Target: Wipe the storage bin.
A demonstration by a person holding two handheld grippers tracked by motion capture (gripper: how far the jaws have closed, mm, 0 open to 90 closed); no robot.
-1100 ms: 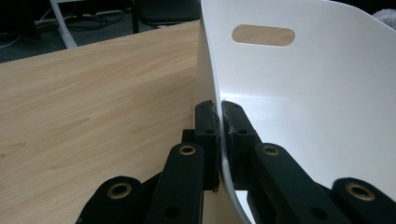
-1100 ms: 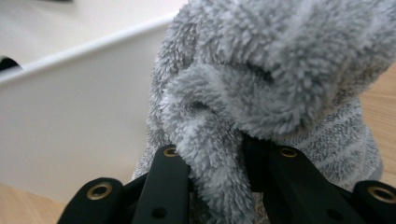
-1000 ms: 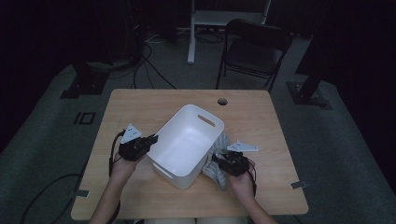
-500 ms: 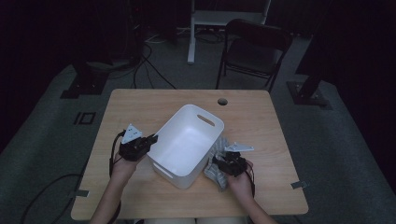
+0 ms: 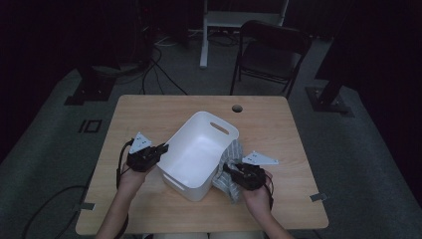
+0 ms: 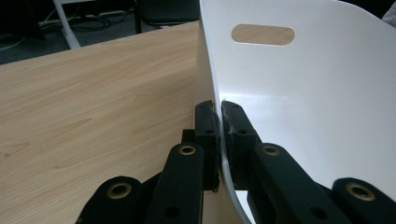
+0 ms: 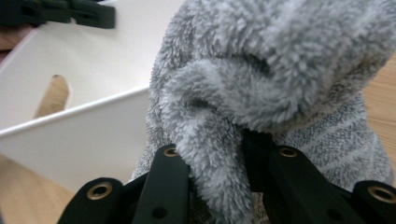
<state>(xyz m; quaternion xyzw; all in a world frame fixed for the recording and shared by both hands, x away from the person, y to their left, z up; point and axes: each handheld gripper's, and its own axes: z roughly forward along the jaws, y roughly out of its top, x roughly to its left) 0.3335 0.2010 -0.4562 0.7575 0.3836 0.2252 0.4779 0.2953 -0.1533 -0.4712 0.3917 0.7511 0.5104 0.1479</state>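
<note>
Grey towel [image 7: 280, 70] pinched in right gripper [image 7: 217, 158] fingers; left gripper [image 6: 219, 135] fingers clamp white basket [image 6: 327, 116] wall.

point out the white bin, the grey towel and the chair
white bin [image 5: 191, 162], high view, inner floor
grey towel [image 7: 280, 60], right gripper view, fluffy bunched top
chair [image 5: 271, 67], high view, seat

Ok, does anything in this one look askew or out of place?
The white bin sits skewed to the table's edges, its rim clamped by the left gripper. The grey towel is bunched against the bin's outside, gripped by the right gripper. Nothing spilled or damaged.
</note>
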